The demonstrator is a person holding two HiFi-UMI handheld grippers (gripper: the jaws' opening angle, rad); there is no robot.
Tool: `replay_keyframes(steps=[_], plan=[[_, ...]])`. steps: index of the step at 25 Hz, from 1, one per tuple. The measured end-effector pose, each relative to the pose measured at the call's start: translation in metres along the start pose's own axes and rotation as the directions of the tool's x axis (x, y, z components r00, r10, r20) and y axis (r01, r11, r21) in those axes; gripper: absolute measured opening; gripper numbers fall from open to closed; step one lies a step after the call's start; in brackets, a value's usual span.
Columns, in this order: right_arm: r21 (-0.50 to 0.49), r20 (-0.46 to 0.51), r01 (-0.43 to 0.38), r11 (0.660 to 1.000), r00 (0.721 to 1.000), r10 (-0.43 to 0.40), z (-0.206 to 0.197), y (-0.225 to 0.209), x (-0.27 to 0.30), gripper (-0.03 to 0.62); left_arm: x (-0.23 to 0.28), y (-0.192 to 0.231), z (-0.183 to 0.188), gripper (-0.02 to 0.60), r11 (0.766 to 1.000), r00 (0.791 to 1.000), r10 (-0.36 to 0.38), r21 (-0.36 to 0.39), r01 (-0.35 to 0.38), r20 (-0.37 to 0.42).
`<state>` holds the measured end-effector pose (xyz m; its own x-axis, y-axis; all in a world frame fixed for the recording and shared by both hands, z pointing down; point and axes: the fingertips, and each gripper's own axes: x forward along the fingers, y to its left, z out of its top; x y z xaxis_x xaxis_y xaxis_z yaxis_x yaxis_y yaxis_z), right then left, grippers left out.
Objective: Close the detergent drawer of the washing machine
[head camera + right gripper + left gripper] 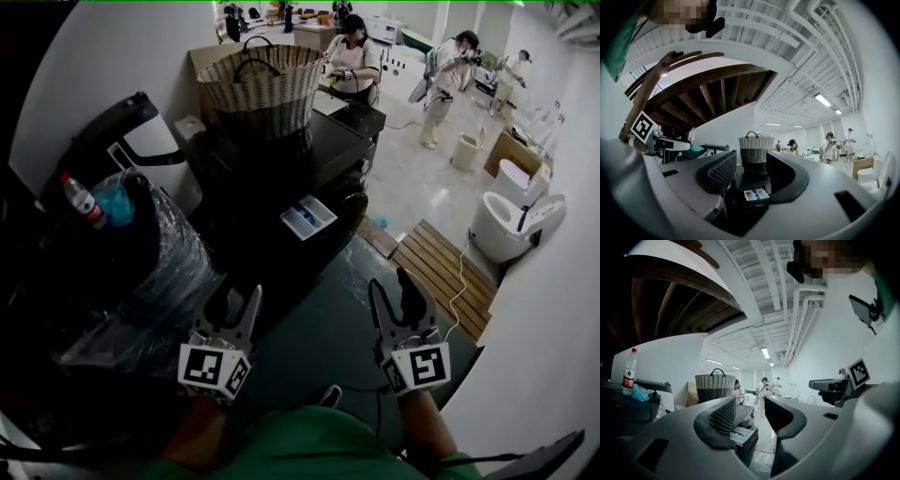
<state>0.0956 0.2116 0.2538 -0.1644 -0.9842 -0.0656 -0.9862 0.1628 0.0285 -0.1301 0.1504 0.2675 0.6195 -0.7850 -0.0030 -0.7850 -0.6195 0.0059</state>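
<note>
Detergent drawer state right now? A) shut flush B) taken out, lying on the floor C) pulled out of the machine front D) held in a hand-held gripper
C: the drawer sticks out of the dark washing machine, its pale compartments open to view.

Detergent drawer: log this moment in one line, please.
detergent drawer: pulled out, untouched | left tool: open, empty | right tool: open, empty | both: apart from washing machine
</note>
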Motion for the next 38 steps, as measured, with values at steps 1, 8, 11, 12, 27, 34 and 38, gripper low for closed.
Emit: replay_keyframes(steps=[1, 8, 11, 12, 27, 34, 38], plan=[[0.001, -0.006, -0.009, 1.0, 1.0, 0.009, -0.001, -0.007, 0.002, 0.206, 0.006, -0.005, 0.0, 0.204, 1.0, 1.0, 0.009, 0.001, -0.009, -0.003], [0.03, -0.017, -0.051, 0.998, 0.998, 0.052, -0.011, -0.051, 0.015, 0.207, 0.037, -0.034, -0.009, 0.204, 0.999, 0.999, 0.038, 0.004, -0.038, -0.028], [0.032, -0.031, -0.052, 0.998, 0.998, 0.053, -0.019, -0.061, 0.024, 0.206, 0.048, -0.032, -0.016, 0.204, 0.999, 0.998, 0.048, 0.002, -0.048, -0.045], [0.031, -0.037, -0.052, 0.998, 0.998, 0.053, -0.022, -0.063, 0.027, 0.206, 0.051, -0.03, -0.018, 0.204, 0.999, 0.998, 0.051, 0.001, -0.051, -0.048], [-0.056, -0.194, 0.008, 0.998, 0.981, -0.019, -0.071, -0.06, 0.14, 0.207, 0.172, 0.057, -0.063, 0.204, 0.994, 0.994, -0.077, -0.082, 0.072, -0.071], [-0.071, -0.289, 0.034, 0.997, 0.956, -0.053, -0.103, -0.041, 0.214, 0.207, 0.229, 0.119, -0.086, 0.204, 0.98, 0.984, -0.155, -0.137, 0.141, -0.089], [-0.07, -0.325, 0.029, 0.997, 0.944, -0.05, -0.133, -0.03, 0.238, 0.207, 0.247, 0.144, -0.106, 0.204, 0.973, 0.977, -0.182, -0.164, 0.163, -0.11]])
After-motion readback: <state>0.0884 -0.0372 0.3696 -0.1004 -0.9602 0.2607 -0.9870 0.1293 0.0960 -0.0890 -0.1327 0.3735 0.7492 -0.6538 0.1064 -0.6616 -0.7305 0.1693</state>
